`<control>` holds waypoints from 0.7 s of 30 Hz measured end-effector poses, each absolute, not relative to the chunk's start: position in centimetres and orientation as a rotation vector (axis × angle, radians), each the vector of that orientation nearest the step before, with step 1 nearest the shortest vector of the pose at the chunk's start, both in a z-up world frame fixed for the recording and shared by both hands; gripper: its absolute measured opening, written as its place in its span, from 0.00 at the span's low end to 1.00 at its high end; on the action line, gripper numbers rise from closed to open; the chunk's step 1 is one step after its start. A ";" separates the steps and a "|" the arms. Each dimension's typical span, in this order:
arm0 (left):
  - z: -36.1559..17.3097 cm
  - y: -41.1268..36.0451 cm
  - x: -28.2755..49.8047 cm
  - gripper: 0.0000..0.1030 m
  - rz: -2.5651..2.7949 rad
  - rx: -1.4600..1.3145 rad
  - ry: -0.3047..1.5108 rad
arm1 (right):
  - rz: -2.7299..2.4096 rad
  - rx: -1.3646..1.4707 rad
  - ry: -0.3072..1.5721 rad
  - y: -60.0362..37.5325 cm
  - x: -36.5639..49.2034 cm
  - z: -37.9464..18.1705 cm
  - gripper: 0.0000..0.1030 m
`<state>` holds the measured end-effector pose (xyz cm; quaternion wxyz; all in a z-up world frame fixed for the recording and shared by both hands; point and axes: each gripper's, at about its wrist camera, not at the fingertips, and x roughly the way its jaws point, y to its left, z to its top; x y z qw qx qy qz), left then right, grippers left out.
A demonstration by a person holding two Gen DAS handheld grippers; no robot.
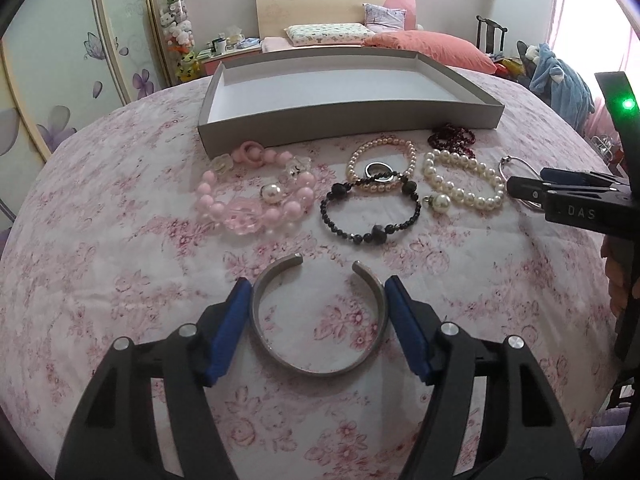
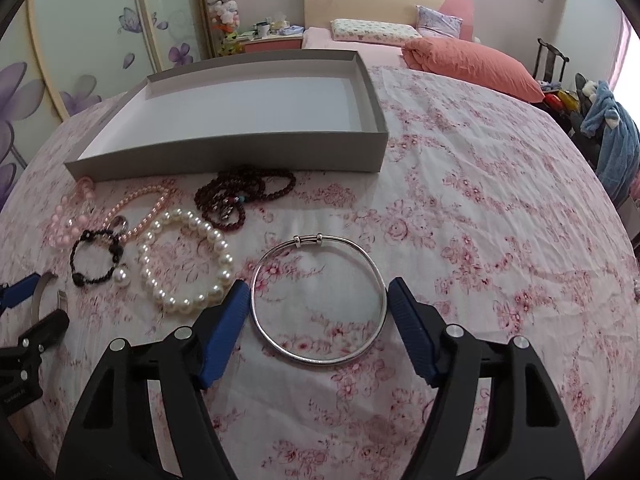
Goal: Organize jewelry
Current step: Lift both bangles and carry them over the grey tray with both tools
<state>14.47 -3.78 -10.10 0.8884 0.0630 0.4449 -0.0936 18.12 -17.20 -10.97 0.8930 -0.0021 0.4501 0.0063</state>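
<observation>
Nearest the lens, the left hand-held gripper (image 1: 318,292) holds a silver cuff (image 1: 316,370) flat on the bed's floral sheet (image 1: 120,280). Its blue pads (image 1: 234,320) press on the cuff's two sides, and the cuff's gap faces away from us.

The right hand-held gripper (image 2: 318,292) has its pads against opposite sides of a thin silver bangle (image 2: 320,360), which also lies flat. The bangle's sliding clasp is on the far side.

The only writing we can read is "DAS" (image 1: 582,213), in white on the right hand-held gripper's body as seen from the left wrist. A green light (image 1: 627,104) glows above it. A small white label (image 2: 14,398) on the left tool, at the left edge of the right wrist view, is too small to read.

The remaining jewelry lies between the tools and a shallow grey box (image 1: 348,116):
- a pink bead bracelet (image 1: 208,190)
- a black bead bracelet (image 1: 372,236)
- a white pearl bracelet (image 1: 472,200)
- a peach pearl strand (image 1: 410,152)
- dark red beads (image 1: 452,138), bunched just in front of the box wall

A small metal ring-like piece (image 1: 378,170) rests where the black and peach strands overlap, and we cannot tell what it is.

In the left wrist view, the right tool's fingers hide most of the bangle. In the right wrist view, the cuff is partly hidden by the left tool's fingers near the left edge.
</observation>
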 end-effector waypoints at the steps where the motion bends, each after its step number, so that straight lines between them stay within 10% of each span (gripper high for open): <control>1: -10.1 -3.8 14.5 0.66 -0.193 0.133 0.925 | 0.014 -0.002 0.935 -17.2 18.2 -11.0 0.70; 21: -6.6 -1.5 12.8 0.64 -0.148 0.054 0.786 | 0.055 0.059 0.750 -16.7 15.0 -8.0 0.69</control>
